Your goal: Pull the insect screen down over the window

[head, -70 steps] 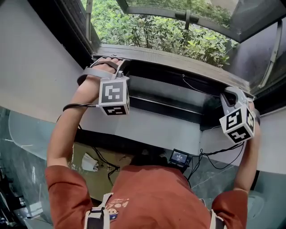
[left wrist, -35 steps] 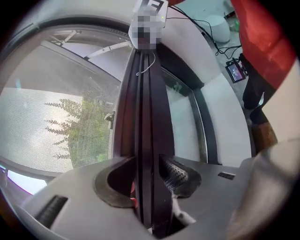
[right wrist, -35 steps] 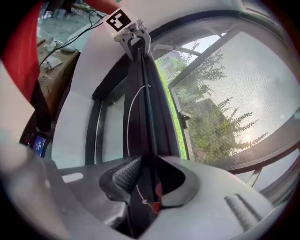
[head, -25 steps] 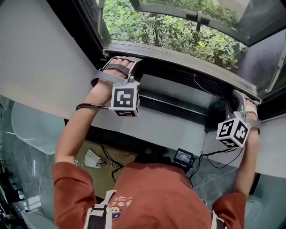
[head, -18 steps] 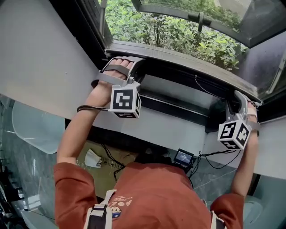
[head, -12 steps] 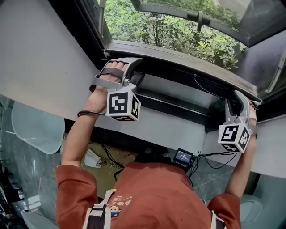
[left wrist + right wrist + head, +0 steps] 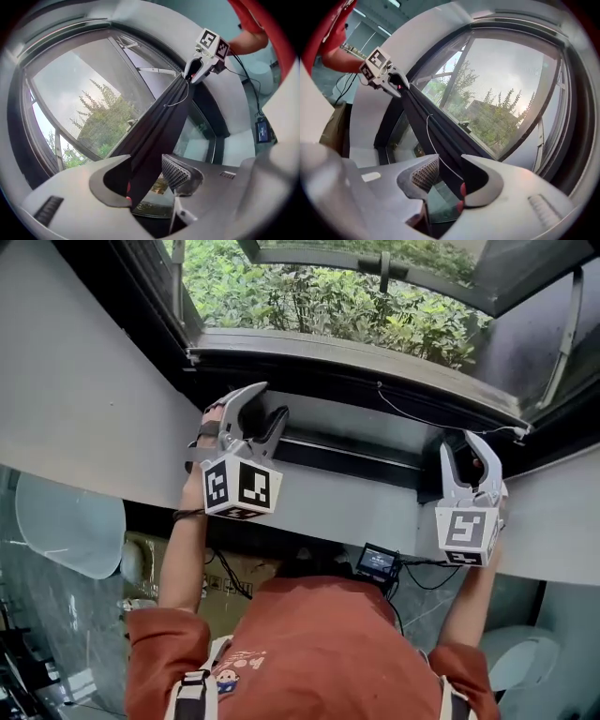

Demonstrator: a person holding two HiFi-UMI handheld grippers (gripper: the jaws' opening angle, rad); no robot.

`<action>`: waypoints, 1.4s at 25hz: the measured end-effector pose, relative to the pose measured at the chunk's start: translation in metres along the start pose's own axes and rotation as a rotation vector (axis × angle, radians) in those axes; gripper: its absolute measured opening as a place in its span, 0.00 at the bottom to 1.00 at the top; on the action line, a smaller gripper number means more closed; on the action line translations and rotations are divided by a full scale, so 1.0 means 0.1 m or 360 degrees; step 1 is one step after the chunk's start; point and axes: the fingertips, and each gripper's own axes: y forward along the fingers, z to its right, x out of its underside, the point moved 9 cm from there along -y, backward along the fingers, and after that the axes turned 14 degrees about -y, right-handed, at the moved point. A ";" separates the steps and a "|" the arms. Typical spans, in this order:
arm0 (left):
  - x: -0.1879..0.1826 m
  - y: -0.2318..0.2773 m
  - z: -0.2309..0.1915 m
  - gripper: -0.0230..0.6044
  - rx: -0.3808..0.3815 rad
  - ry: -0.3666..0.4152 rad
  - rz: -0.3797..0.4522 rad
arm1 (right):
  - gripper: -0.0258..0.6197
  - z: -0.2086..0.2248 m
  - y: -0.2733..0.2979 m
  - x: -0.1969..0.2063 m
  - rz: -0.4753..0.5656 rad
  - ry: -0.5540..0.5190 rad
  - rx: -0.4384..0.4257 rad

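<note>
Insect screen: fine grey mesh (image 7: pixel 89 89) across the window, greenery showing through. Its dark bottom bar (image 7: pixel 356 381) is slim and straight, with a thin white cord (image 7: pixel 422 416) looped along it. The bar sits low at the sill, long axis level, running from left hand-held gripper (image 7: pixel 272 399) to right hand-held gripper (image 7: pixel 466 451). Both grippers' jaws have just been opening and now stand spread. The bar passes through each gap, unpinched.
</note>
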 end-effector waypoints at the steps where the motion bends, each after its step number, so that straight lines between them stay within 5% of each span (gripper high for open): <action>1: 0.03 -0.01 0.06 0.35 0.0012 -0.0065 0.0012 | 0.28 -0.04 -0.02 0.00 0.0020 0.0044 0.0004; 10: 0.05 -0.10 0.64 0.35 0.0063 -0.0673 0.0236 | 0.28 -0.36 -0.28 0.06 0.0272 0.0575 0.0223; 17: 0.03 -0.30 0.80 0.35 -0.0024 -0.1088 0.0440 | 0.28 -0.50 -0.42 0.13 0.0434 0.0885 0.0373; 21: 0.04 -0.38 0.86 0.35 -0.0056 -0.1209 0.0488 | 0.27 -0.57 -0.49 0.13 0.0496 0.1013 0.0514; 32: 0.09 -0.45 0.97 0.30 -0.0082 -0.1242 0.0499 | 0.27 -0.74 -0.42 0.09 0.0476 0.1061 0.0424; 35: 0.09 -0.45 0.98 0.27 -0.0087 -0.1229 0.0505 | 0.20 -0.74 -0.42 0.10 0.0461 0.1042 0.0426</action>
